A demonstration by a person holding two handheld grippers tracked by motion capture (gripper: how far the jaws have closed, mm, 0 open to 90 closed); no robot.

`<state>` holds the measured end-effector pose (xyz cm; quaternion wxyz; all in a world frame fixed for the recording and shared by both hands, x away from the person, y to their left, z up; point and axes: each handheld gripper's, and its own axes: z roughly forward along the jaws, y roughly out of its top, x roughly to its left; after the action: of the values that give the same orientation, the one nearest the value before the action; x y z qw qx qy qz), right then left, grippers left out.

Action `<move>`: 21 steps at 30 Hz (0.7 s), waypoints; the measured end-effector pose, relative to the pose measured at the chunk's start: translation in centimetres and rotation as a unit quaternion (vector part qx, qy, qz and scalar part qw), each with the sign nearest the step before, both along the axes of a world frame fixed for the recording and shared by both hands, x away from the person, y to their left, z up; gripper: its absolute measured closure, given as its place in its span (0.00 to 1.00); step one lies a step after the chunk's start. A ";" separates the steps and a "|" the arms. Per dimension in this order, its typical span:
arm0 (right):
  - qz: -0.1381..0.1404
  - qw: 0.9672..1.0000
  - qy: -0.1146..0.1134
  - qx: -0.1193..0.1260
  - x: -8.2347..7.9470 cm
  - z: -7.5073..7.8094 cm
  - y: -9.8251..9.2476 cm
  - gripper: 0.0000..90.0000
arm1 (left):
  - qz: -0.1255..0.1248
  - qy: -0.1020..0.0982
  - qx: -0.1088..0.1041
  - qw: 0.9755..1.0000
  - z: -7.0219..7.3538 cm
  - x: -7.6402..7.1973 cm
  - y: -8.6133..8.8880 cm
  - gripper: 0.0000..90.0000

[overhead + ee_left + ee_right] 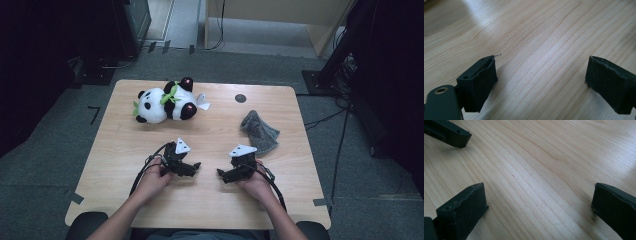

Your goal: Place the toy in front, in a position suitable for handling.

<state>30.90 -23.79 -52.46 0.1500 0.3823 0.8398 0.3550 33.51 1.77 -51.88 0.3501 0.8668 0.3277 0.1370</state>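
A plush panda (165, 104) with green leaf trim lies on its side at the far left of the wooden table (210, 200). A crumpled grey cloth (259, 131) lies at the right. The left gripper (194, 167) rests low over the table's near middle, held by the person's left hand, jaws pointing right. Facing it, the right gripper (222, 174) points left. In the left gripper view the left gripper (541, 82) stands wide open over bare wood. The right gripper (539, 210) is likewise wide open with nothing between its jaws. A tip of the other gripper (449, 133) shows at the top left there.
A small dark round disc (240, 98) sits near the table's far edge. A white tag (202, 102) lies beside the panda. Cables and dark stands (345, 55) surround the table on the grey floor.
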 end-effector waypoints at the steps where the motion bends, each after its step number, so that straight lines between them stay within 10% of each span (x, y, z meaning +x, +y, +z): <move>1: -0.002 1.000 -0.001 0.000 0.1 0.0 0.0 0.00 | 0.000 0.000 0.000 1.000 0.0 0.0 0.0 0.11; 21: -0.018 1.000 0.001 0.000 0.1 0.0 0.3 0.00 | 0.000 0.000 0.000 1.000 0.0 0.0 0.0 0.11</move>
<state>31.03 -23.50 -52.46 0.1554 0.3974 0.8329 0.3525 33.50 1.77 -51.88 0.3500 0.8668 0.3277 0.1370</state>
